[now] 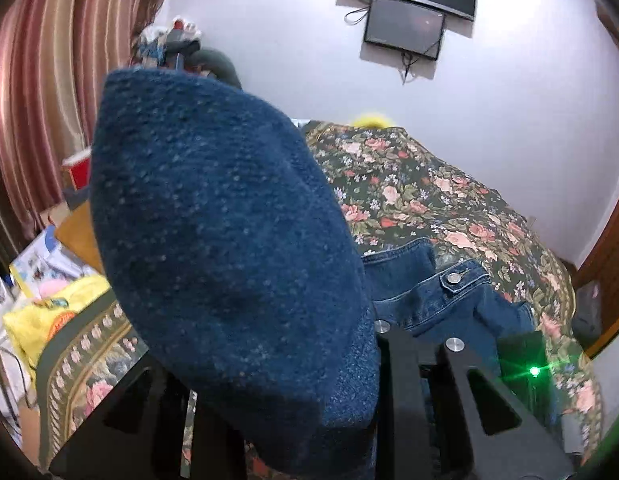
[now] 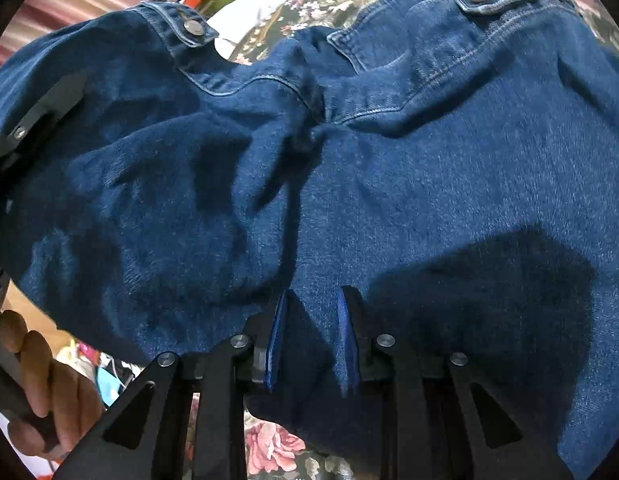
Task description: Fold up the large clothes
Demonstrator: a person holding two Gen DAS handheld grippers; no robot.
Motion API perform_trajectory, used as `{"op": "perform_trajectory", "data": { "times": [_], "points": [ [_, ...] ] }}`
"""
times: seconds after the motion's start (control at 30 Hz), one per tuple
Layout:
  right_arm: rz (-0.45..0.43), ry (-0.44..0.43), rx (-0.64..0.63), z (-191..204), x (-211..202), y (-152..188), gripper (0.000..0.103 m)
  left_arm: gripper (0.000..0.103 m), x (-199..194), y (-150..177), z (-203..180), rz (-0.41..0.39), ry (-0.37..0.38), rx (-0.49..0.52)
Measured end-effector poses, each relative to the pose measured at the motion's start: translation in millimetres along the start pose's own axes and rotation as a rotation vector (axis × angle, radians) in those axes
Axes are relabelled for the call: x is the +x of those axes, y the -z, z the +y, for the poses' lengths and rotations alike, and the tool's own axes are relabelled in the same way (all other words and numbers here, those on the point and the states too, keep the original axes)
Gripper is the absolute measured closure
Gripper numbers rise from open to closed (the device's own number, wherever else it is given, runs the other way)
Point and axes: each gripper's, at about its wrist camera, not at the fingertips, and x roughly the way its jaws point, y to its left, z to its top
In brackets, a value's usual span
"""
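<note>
A dark blue denim jacket (image 2: 389, 168) fills the right wrist view, lying over a floral bedspread (image 2: 273, 444). My right gripper (image 2: 313, 340) is shut on a fold of the denim near its lower edge; blue pads (image 2: 275, 344) pinch the cloth. In the left wrist view a big bulge of the jacket (image 1: 225, 248) hangs close over the lens and hides my left gripper's fingertips. My left gripper (image 1: 373, 344) appears shut on this denim. More of the jacket, with a metal snap button (image 1: 453, 278), lies beyond on the bedspread (image 1: 429, 200).
Striped curtains (image 1: 37, 100) hang at the left. Two dark screens (image 1: 409, 4) are mounted on the white wall. Yellow cloth and clutter (image 1: 49, 308) lie left of the bed. A hand (image 2: 49, 392) holds the left gripper's handle.
</note>
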Motion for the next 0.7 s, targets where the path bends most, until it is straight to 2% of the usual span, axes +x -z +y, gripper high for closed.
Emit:
{"op": "perform_trajectory", "data": {
  "times": [0.1, 0.17, 0.2, 0.33, 0.4, 0.47, 0.57, 0.67, 0.7],
  "points": [
    [-0.004, 0.036, -0.019, 1.6, -25.6, 6.1, 0.081, 0.079, -2.8, -6.3, -18.1, -0.025, 0.029, 0.043],
    [-0.051, 0.071, -0.016, -3.3, -49.9, 13.5, 0.081, 0.079, -7.0, -14.0, -36.5, -0.04, 0.045, 0.086],
    [-0.096, 0.115, -0.022, -6.7, -66.4, 19.5, 0.081, 0.079, -8.4, -17.0, -46.9, -0.047, 0.058, 0.103],
    [-0.249, 0.385, -0.056, -27.9, -129.1, 38.9, 0.081, 0.079, -18.7, -21.2, -103.2, -0.073, 0.127, 0.211],
    [-0.295, 0.437, -0.011, -46.0, -160.2, 49.9, 0.081, 0.079, -25.0, -15.6, -135.9, -0.089, 0.168, 0.295],
    [-0.333, 0.453, 0.042, -69.8, -194.1, 68.1, 0.081, 0.079, -28.8, -2.9, -170.6, -0.096, 0.211, 0.398],
    [-0.379, 0.493, 0.114, -98.4, -232.5, 88.6, 0.081, 0.079, -20.1, 26.4, -210.2, -0.022, 0.28, 0.53],
    [-0.392, 0.53, 0.148, -111.9, -255.1, 115.5, 0.081, 0.079, 0.0, 63.7, -230.5, 0.143, 0.355, 0.614],
    [-0.388, 0.536, 0.151, -115.2, -259.9, 124.1, 0.081, 0.078, 3.1, 70.7, -231.3, 0.176, 0.365, 0.628]
  ]
}}
